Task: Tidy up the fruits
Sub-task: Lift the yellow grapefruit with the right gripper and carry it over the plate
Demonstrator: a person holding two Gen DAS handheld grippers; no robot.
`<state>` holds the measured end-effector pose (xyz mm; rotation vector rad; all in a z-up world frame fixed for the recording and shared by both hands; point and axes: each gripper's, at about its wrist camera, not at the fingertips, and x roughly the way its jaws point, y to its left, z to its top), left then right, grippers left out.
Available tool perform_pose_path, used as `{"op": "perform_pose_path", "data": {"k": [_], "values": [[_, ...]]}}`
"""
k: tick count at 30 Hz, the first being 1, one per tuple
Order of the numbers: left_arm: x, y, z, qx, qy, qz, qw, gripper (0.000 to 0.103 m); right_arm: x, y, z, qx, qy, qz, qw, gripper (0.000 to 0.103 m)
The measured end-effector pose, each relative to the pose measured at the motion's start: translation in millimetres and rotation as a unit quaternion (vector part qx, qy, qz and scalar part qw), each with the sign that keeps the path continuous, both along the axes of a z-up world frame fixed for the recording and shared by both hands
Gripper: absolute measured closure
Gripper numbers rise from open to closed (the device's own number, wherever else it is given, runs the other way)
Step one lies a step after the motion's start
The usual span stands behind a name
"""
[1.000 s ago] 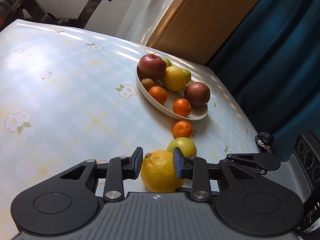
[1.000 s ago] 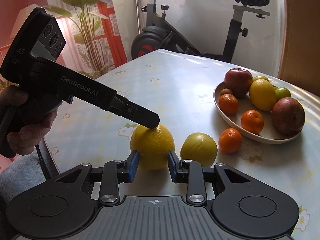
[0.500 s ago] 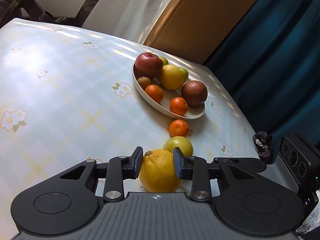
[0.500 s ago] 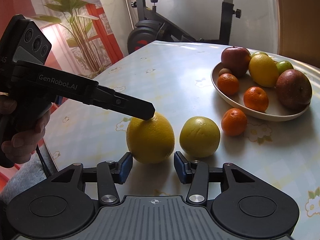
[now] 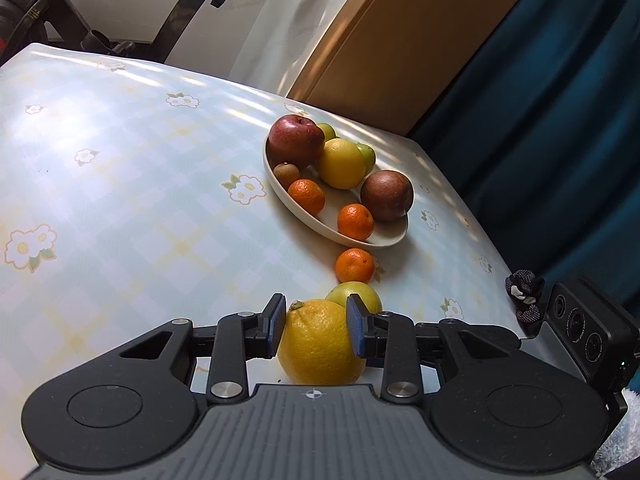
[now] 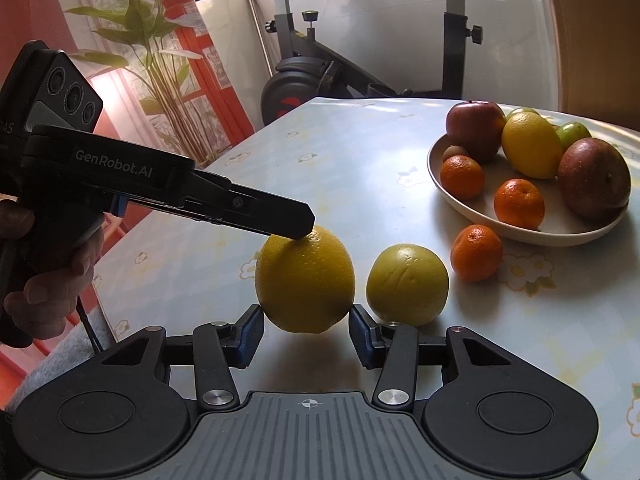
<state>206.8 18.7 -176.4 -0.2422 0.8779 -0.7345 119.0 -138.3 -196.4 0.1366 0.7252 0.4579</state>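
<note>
A large yellow citrus point(image 5: 320, 342) point(image 6: 305, 282) is held a little above the table by my left gripper point(image 5: 316, 324), which is shut on it; that gripper's finger point(image 6: 280, 216) shows at the fruit's top in the right wrist view. My right gripper point(image 6: 306, 336) is open, its pads just off the fruit's lower sides. A yellow-green citrus point(image 6: 407, 285) point(image 5: 354, 296) and a loose mandarin point(image 6: 476, 253) point(image 5: 355, 266) lie on the table beside the beige bowl point(image 6: 452, 196) point(image 5: 280, 184), which holds apples, a lemon, mandarins and small green fruits.
The table has a pale checked cloth with flowers point(image 5: 244, 189). An exercise bike point(image 6: 320, 76) and a plant point(image 6: 160, 52) stand beyond the far edge. A blue curtain point(image 5: 560, 120) hangs at the table's right side. The right gripper's body point(image 5: 588, 336) is at the near right.
My right gripper let go of the yellow citrus and opened wider. The left gripper stayed shut on it and the fruit rose slightly off the table.
</note>
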Motion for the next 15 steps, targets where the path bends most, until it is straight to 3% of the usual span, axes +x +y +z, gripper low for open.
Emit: {"op": "perform_pose_path", "data": {"k": [6,15], "values": [[2,-5,27,-0.011,-0.029,0.002,0.9995,0.068,0,-8,25,-0.002,-0.039,-0.005,0.999,0.060],[27,-47,58,-0.004,-0.065,-0.027,0.9975,0.068,19,-42,56,-0.036,-0.072,-0.023,0.997,0.060]]}}
